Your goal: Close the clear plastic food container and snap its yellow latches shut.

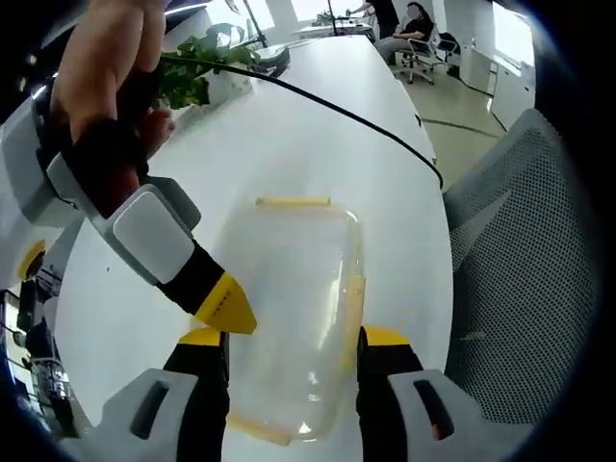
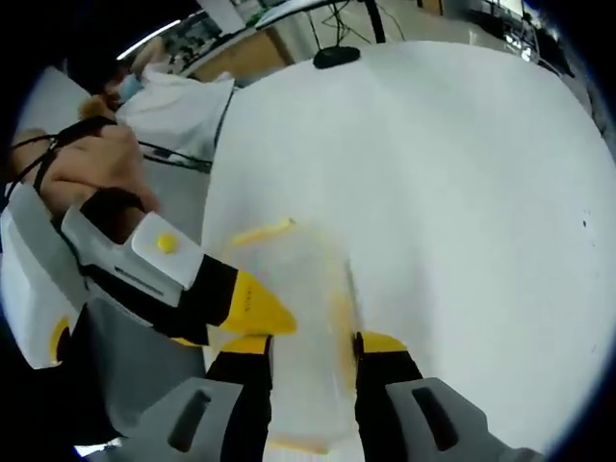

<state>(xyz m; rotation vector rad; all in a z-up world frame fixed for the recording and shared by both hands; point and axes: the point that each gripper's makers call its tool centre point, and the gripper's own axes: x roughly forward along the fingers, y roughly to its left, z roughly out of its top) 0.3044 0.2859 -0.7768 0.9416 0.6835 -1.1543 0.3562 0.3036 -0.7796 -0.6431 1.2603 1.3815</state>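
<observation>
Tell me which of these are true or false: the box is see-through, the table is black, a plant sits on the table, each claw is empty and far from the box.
1. The food container is see-through. True.
2. The table is black. False: it is white.
3. A green plant sits on the table. True.
4. The left claw is far from the container. False: its jaws stand on either side of it, as do those of the right claw.

container's (image 2: 308,327) near end behind the right gripper (image 2: 313,345), its outline blurred
</observation>
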